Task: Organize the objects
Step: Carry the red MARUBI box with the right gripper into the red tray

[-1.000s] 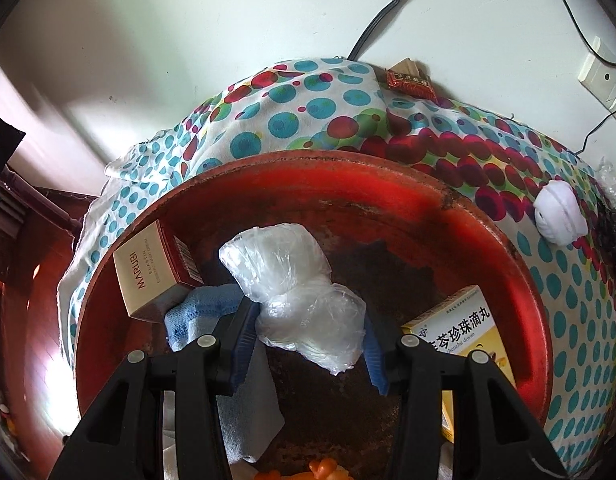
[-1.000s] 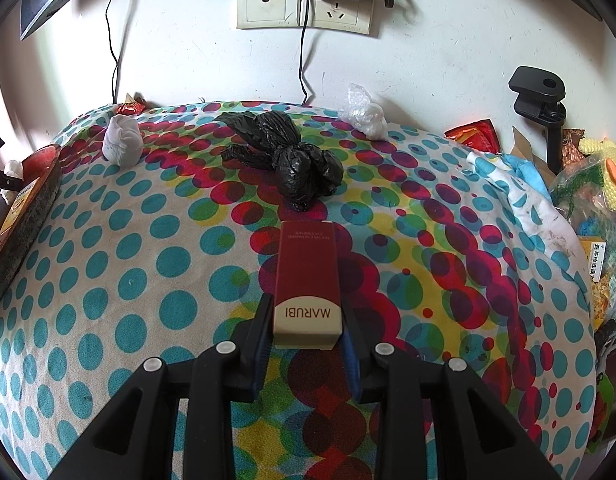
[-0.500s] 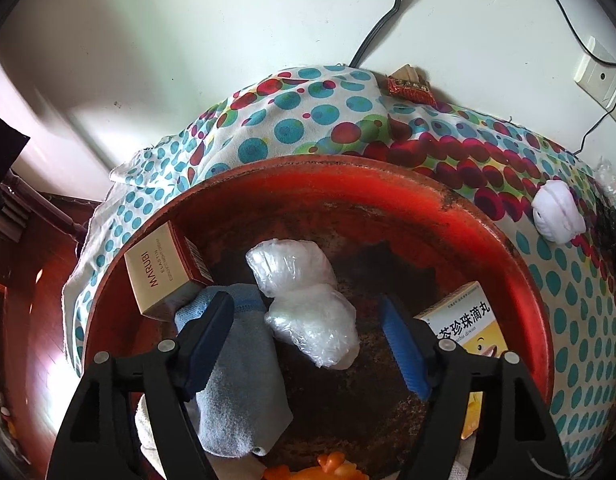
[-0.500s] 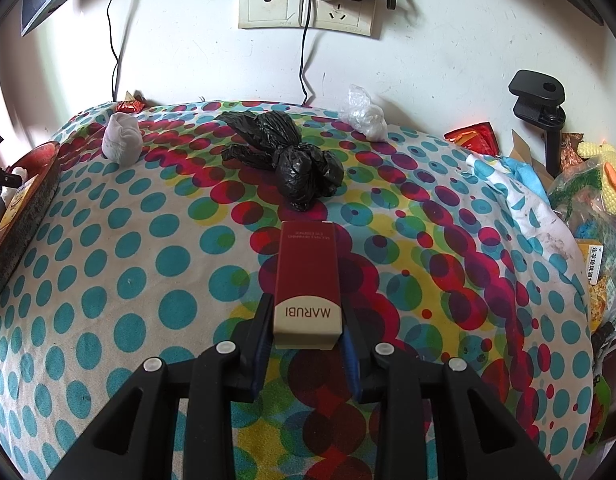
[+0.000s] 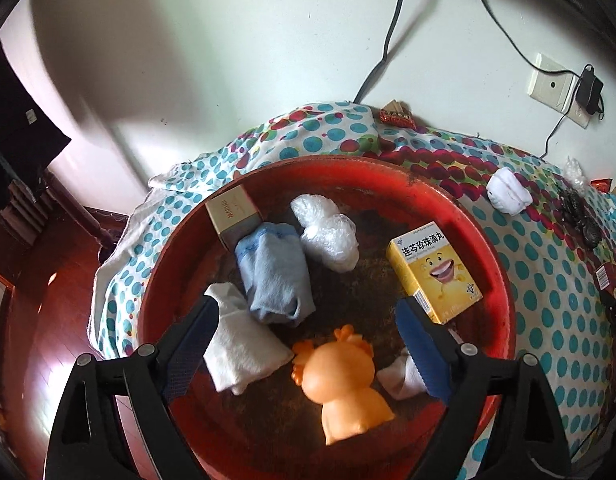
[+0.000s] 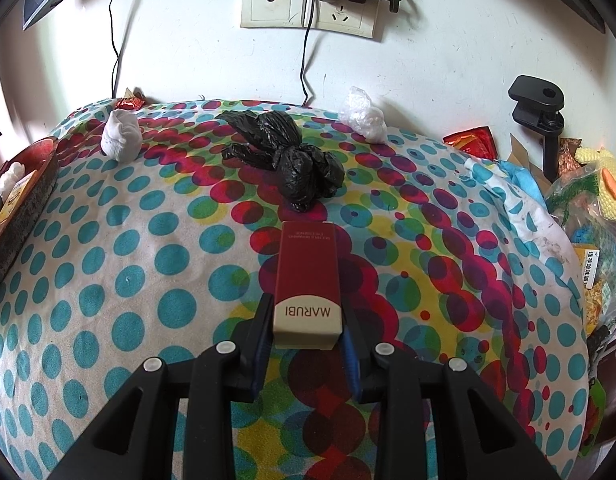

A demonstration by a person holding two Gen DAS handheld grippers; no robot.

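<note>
Red box (image 6: 308, 280) in right hand-held gripper (image 6: 306, 330)

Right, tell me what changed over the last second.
The left gripper let go of the clear plastic bag, which now lies in the red basin, then opened wide and pulled back up. The right gripper stayed shut on the MARUBI box.

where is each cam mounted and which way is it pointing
Left wrist: rides the left gripper, looking down into the red basin; its open black fingers frame the orange duck toy.
Right wrist: rides the right gripper, facing across the dotted cloth to the wall socket; shut on the MARUBI box.
Shared: the rolled white sock, cloth, basin edge.
</note>
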